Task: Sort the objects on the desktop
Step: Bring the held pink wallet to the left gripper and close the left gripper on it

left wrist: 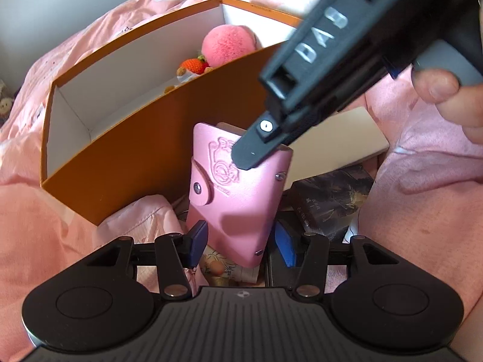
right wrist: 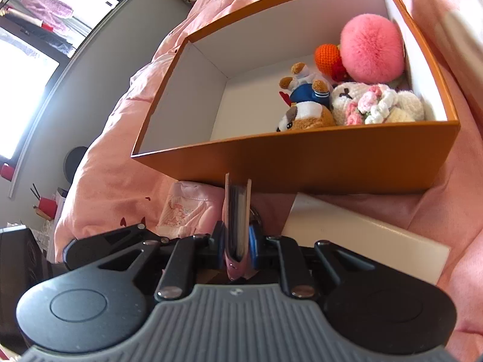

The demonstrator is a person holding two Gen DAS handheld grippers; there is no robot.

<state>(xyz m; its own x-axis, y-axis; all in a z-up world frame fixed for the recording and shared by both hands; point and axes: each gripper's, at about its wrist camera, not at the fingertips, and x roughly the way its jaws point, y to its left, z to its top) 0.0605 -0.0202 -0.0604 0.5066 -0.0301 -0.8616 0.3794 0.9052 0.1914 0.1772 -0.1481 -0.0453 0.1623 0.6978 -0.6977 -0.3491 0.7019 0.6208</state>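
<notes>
1 orange box point(right wrist: 302, 163), 4 plush toys point(right wrist: 372, 48), 1 pink card holder point(left wrist: 238, 193), 1 white box point(right wrist: 362, 235).

Pink bedding point(right wrist: 120, 181), orange box point(right wrist: 302, 163) on it, white box point(right wrist: 362, 235) beside

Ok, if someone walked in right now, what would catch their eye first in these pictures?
Probably the pink wallet, pinched at its top edge by the right gripper and hanging between the open fingers of the left gripper. Behind it sits an orange box on pink bedding. A fluffy pink ball and small plush toys are crowded into the box's right end.
</notes>
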